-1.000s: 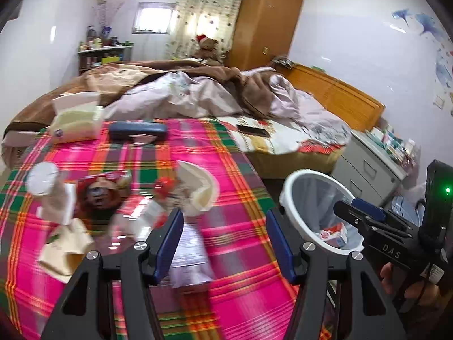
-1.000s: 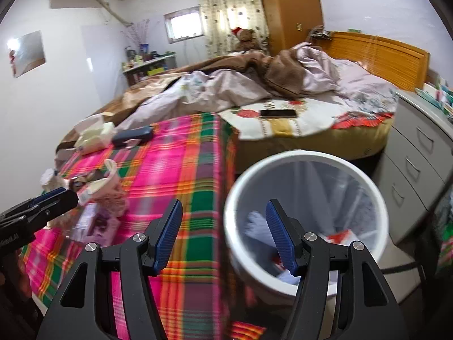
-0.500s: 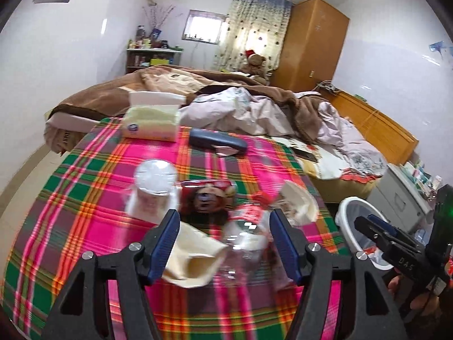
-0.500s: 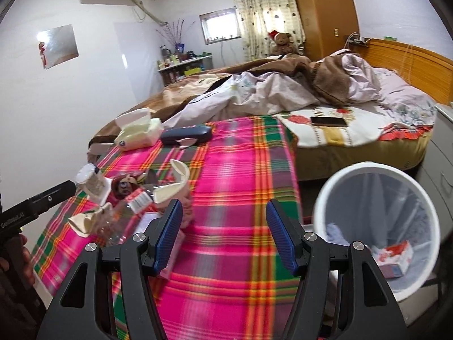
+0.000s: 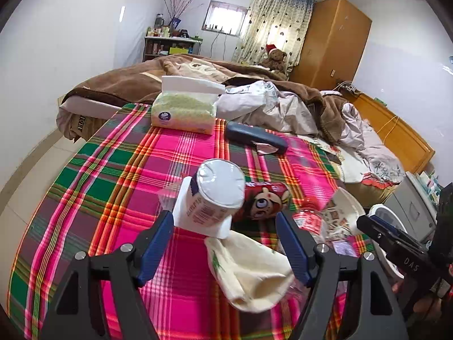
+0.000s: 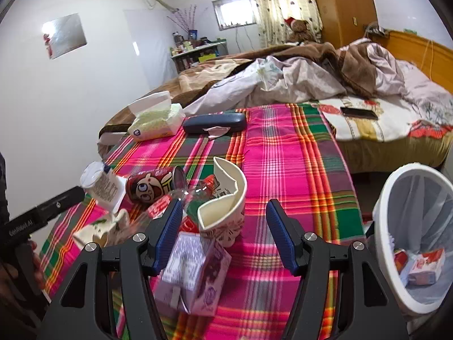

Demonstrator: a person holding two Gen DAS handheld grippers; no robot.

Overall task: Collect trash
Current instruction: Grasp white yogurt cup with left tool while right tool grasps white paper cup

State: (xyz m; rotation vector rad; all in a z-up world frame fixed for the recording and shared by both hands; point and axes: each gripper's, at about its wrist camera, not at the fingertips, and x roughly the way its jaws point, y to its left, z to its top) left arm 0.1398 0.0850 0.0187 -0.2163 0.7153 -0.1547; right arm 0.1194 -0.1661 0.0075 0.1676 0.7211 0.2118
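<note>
Trash sits in a heap near the close edge of the plaid tablecloth (image 6: 283, 147), with the white bin (image 6: 396, 187) on the floor just off the table's right side. Both grippers hang over the heap with jaws spread wide and nothing held: the left gripper (image 5: 225, 245) frames the yogurt cup (image 5: 215, 198) and the crumpled paper bag (image 5: 252, 269), the right gripper (image 6: 222, 232) frames the torn paper cup (image 6: 223, 209) and the purple carton (image 6: 195, 272).

To do this pick well, I judge each gripper should settle on 1 item, come down until the pads straddle its body, then squeeze gently; the torn cup and the bag look likely to crush or slip, so grip them low and across the firmest part. Lift clear before swinging to the bin.

Count, largest first: 1 bin, 1 tissue pack (image 6: 155, 121), 1 dark case (image 6: 213, 123), 1 carton, 1 paper bag, 1 torn cup, 1 red can (image 6: 153, 187), 1 yogurt cup, 1 plastic bottle (image 5: 308, 218). In the bin, at least 2 cartons show.
</note>
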